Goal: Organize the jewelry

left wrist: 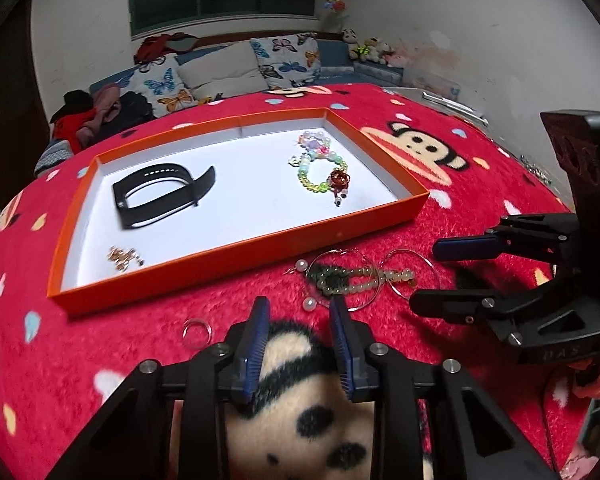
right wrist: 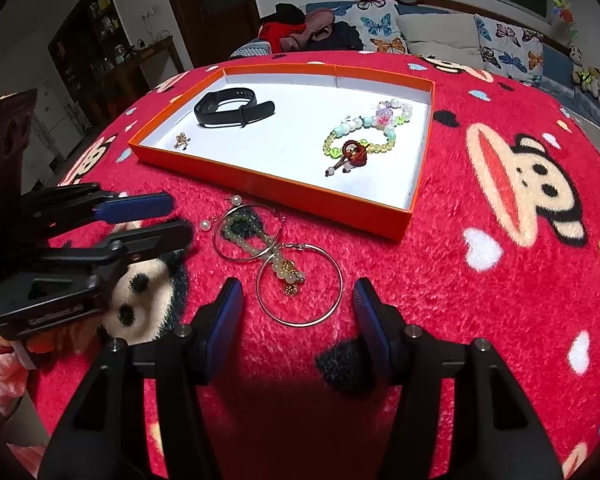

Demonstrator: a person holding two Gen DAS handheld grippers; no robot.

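An orange-rimmed white tray lies on the red monkey-print blanket. It holds a black wristband, a colourful bead bracelet and a small gold piece. In front of the tray lie a pale green bead bracelet, two silver hoops, pearl earrings and a small ring. My left gripper is open and empty. My right gripper is open around the near hoop.
A sofa with butterfly cushions and clothes stands behind the table. Plush toys sit at the far right. A dark cabinet stands at the left.
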